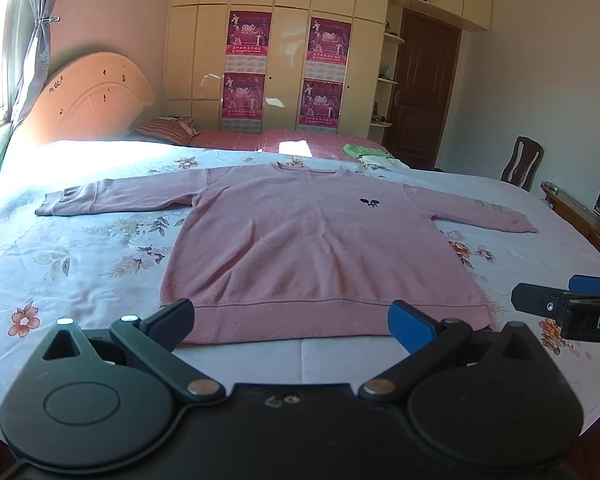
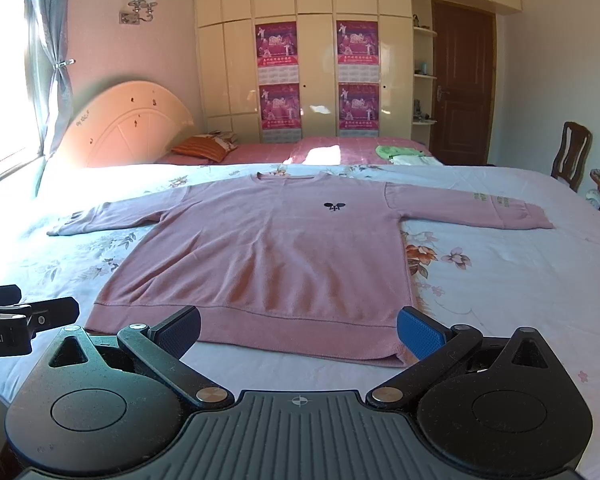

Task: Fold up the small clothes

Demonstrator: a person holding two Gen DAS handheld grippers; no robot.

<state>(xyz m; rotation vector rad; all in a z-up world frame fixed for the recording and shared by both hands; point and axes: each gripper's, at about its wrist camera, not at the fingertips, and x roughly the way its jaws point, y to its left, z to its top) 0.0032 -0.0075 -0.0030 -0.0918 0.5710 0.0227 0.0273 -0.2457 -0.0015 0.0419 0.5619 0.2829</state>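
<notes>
A small pink sweater (image 1: 300, 248) lies flat, face up, on the floral bedsheet (image 1: 80, 264), both sleeves spread out sideways, hem nearest me. It also shows in the right wrist view (image 2: 268, 256). My left gripper (image 1: 296, 320) is open and empty, just in front of the hem, above the sheet. My right gripper (image 2: 300, 330) is open and empty, also just in front of the hem. The right gripper shows at the right edge of the left wrist view (image 1: 540, 300); the left gripper shows at the left edge of the right wrist view (image 2: 48, 312).
A pink bed (image 1: 284, 140) with a striped pillow (image 1: 166, 130) and folded green clothes (image 1: 364, 151) lies behind. A headboard (image 1: 88, 100) is at the left, a wardrobe (image 1: 284, 60) and door (image 1: 424, 88) at the back, a wooden chair (image 1: 522, 162) at the right.
</notes>
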